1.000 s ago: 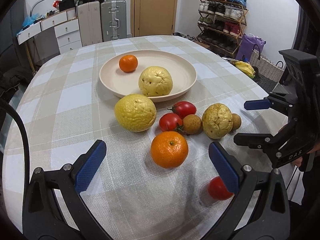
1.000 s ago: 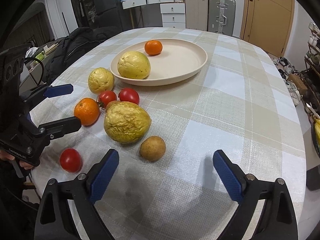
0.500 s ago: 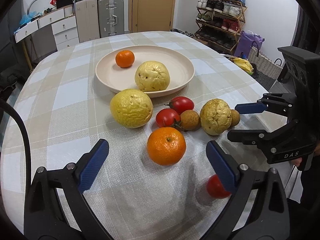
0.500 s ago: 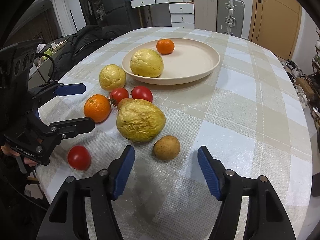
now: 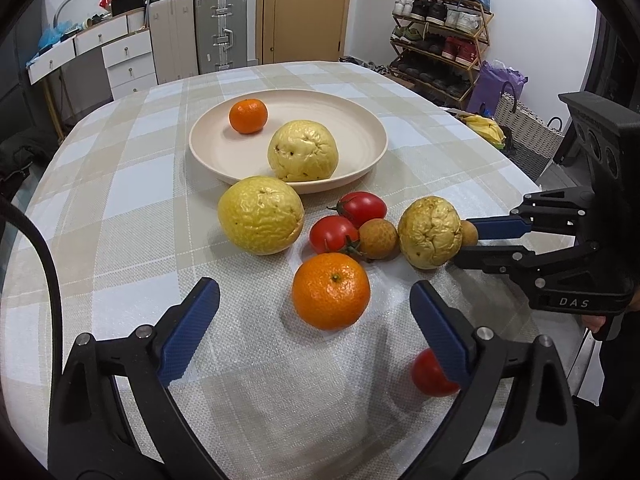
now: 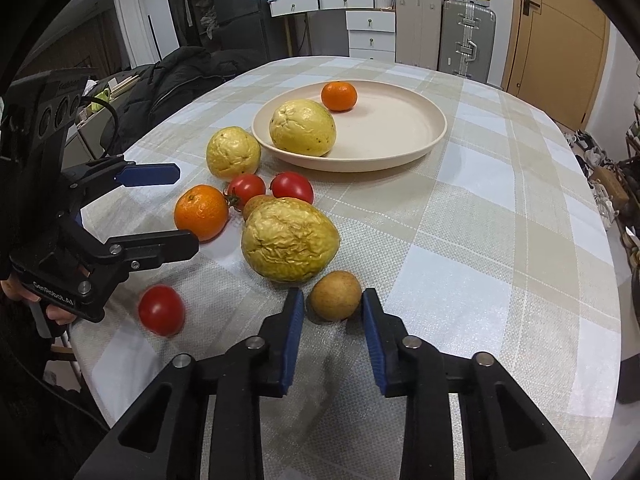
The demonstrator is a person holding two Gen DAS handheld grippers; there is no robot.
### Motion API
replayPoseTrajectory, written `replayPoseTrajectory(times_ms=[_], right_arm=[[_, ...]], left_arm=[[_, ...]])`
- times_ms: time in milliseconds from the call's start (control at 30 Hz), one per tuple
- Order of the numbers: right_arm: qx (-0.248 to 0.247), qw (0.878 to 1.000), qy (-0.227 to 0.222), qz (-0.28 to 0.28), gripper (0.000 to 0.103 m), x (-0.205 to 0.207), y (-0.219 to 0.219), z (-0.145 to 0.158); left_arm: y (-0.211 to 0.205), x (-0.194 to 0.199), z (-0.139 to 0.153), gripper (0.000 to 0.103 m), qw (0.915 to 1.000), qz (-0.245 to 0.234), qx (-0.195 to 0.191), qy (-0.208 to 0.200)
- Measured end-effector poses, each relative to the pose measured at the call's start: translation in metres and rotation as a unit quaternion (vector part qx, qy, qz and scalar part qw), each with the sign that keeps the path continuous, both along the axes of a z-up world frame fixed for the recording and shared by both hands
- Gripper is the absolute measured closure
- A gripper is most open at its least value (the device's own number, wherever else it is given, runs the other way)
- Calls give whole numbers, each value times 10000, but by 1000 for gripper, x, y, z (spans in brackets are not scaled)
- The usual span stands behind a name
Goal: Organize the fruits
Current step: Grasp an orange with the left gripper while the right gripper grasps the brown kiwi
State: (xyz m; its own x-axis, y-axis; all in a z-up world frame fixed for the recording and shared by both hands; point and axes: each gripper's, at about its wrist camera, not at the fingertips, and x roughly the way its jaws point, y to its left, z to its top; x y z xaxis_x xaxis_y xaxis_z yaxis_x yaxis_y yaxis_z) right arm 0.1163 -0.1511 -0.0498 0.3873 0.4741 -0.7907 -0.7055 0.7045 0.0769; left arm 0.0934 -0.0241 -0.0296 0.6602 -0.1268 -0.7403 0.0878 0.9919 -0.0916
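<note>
The small brown fruit [image 6: 335, 295] is bracketed, not yet gripped, by the right gripper [image 6: 332, 312]; closure is needed next, while the left gripper [image 5: 316, 312] is held wide open.

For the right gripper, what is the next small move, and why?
Probably close the right gripper on the small brown fruit: its fingers flank the fruit with thin gaps on both sides, so no grip is visible yet. The plate has free space for it.
</note>
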Motion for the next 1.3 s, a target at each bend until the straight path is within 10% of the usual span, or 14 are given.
replayPoseTrajectory(times_ms=[500, 733, 1300], right_arm=[[114, 9997, -142, -180, 77, 1, -8, 10], [155, 9996, -147, -185, 77, 1, -9, 11], [268, 9991, -234, -240, 77, 1, -13, 17]], left_arm=[[-4, 1, -5, 32, 9994, -197, -216, 179], [-2, 3, -8, 65, 9991, -180, -285, 260], [7, -1, 4, 65, 9993, -89, -362, -33]])
